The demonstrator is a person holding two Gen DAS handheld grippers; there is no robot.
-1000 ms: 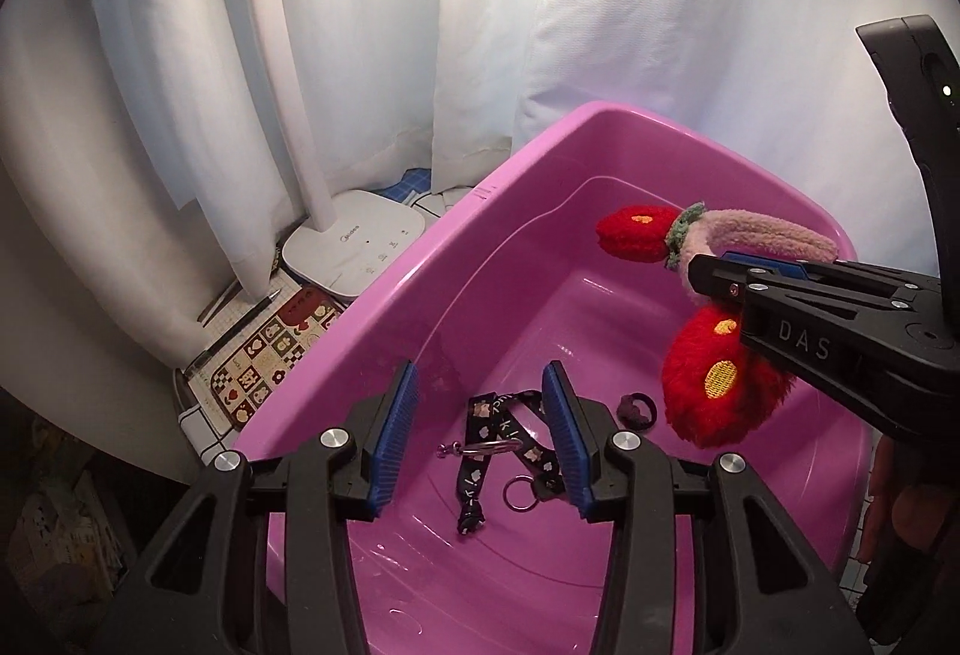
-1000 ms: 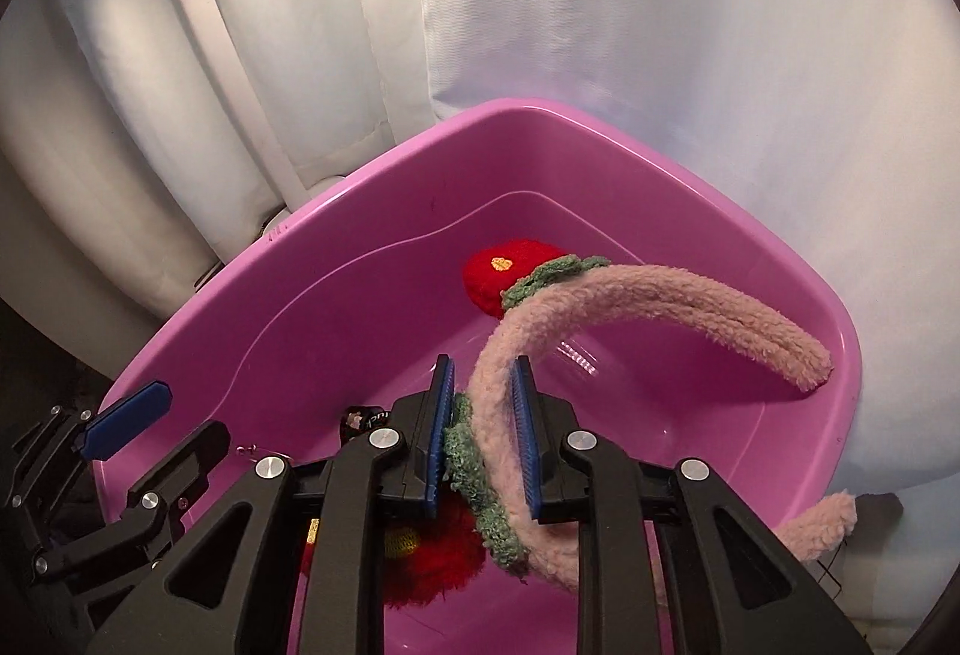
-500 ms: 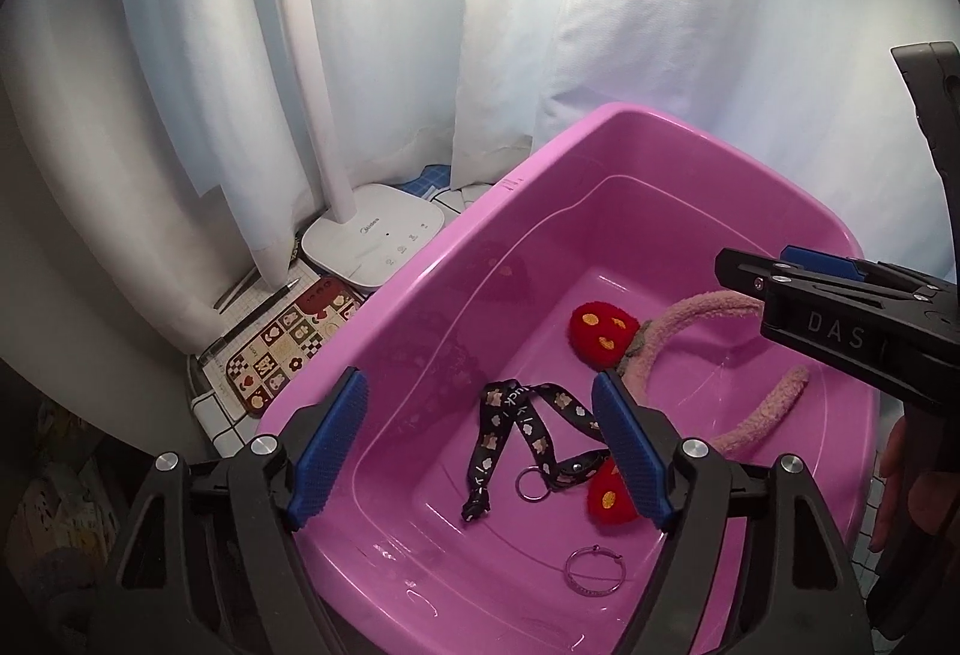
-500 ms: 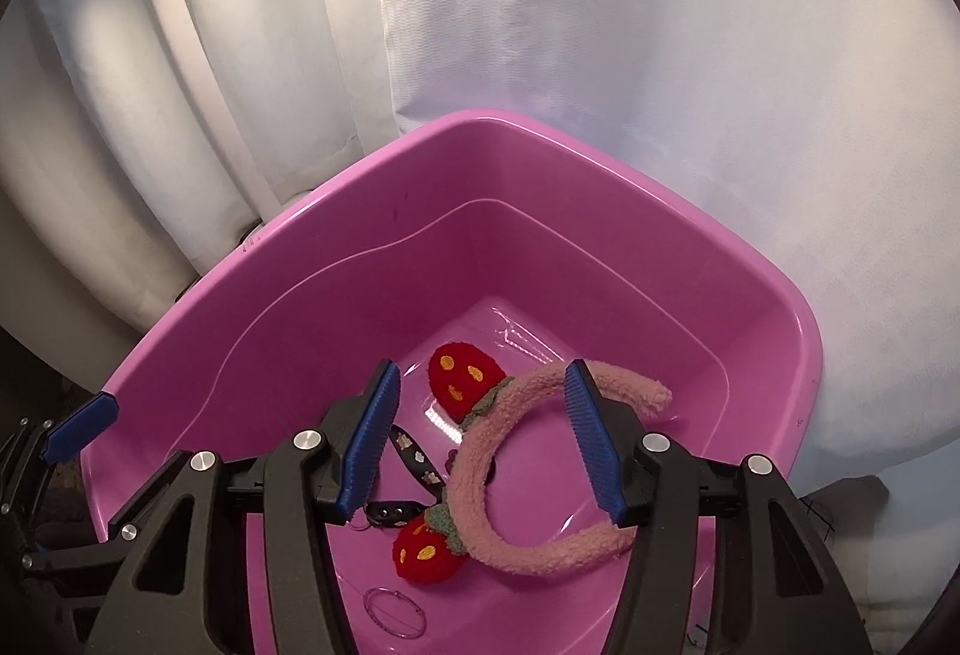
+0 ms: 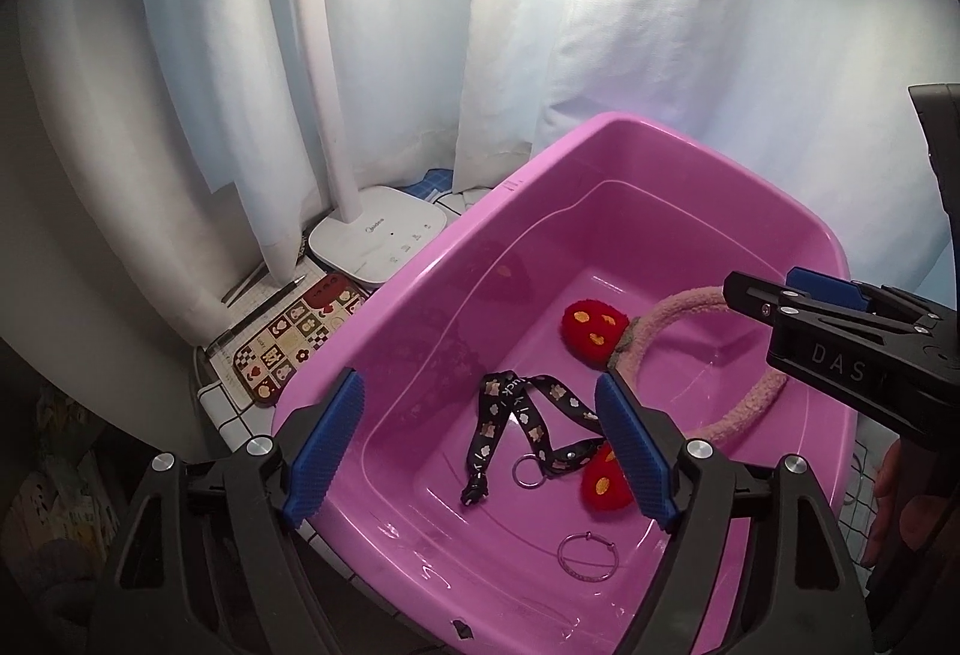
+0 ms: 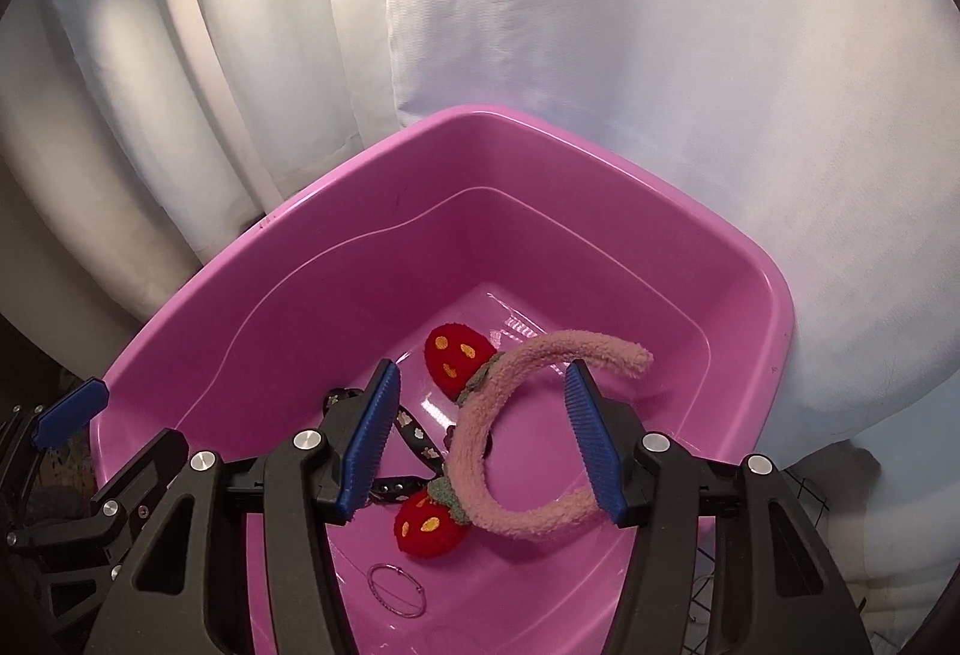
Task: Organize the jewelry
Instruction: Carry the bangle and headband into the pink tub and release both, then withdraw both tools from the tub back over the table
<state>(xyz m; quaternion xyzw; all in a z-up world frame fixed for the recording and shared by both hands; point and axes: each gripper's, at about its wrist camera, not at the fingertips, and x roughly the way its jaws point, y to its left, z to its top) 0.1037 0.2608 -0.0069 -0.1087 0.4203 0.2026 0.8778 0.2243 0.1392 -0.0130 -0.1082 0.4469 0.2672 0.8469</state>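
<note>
Released since a second ago, the fuzzy pink headband with two red plush strawberries [image 5: 708, 355] now lies on the floor of the pink plastic tub [image 5: 600, 156], and the black patterned lanyard with a metal ring [image 5: 522, 433] lies beside it, dropped by the other tool. From the left wrist view, the left gripper [image 5: 480, 451] hangs above the tub with its blue pads spread wide and nothing between them; the lanyard sits directly below and just ahead, running roughly fore and aft, a thin silver hoop [image 5: 588, 559] lies nearer the tool, and the right gripper's arm reaches in from the right over the headband. Outside the tub, left of this gripper, stand a white desk lamp base [image 5: 378, 241] and a patterned card [image 5: 288, 343]. From the right wrist view, the right gripper [image 6: 486, 445] is parted about halfway and holds nothing; the headband's arc lies below between its pads, curving from far right round to near right, so this hand is judged nearer to it, the left nearer the lanyard.
</note>
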